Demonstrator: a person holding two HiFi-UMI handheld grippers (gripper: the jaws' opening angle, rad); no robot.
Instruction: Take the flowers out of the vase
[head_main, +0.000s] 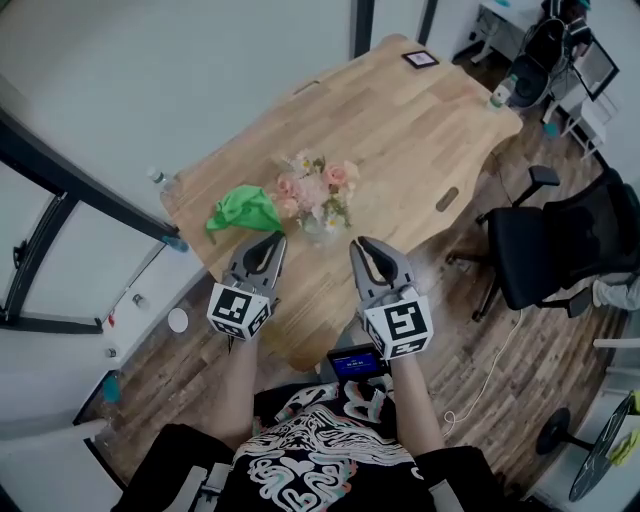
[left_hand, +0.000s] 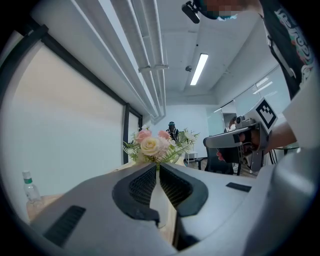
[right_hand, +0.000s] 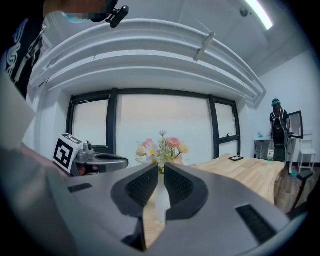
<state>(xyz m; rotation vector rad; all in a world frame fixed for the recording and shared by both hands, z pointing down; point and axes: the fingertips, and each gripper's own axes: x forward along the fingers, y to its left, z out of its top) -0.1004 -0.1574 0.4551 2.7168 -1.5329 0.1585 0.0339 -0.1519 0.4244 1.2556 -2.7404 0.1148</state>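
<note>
Nothing done yet: flowers (head_main: 314, 188) all in the vase (head_main: 318, 228). My left gripper (head_main: 264, 242) and right gripper (head_main: 367, 246) both closed, empty, near but clear of it

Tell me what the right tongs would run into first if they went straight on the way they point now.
Most likely the vase holding the flowers: in the right gripper view it stands dead ahead of the shut right tongs, with only bare table before it. Depth is unclear.
</note>
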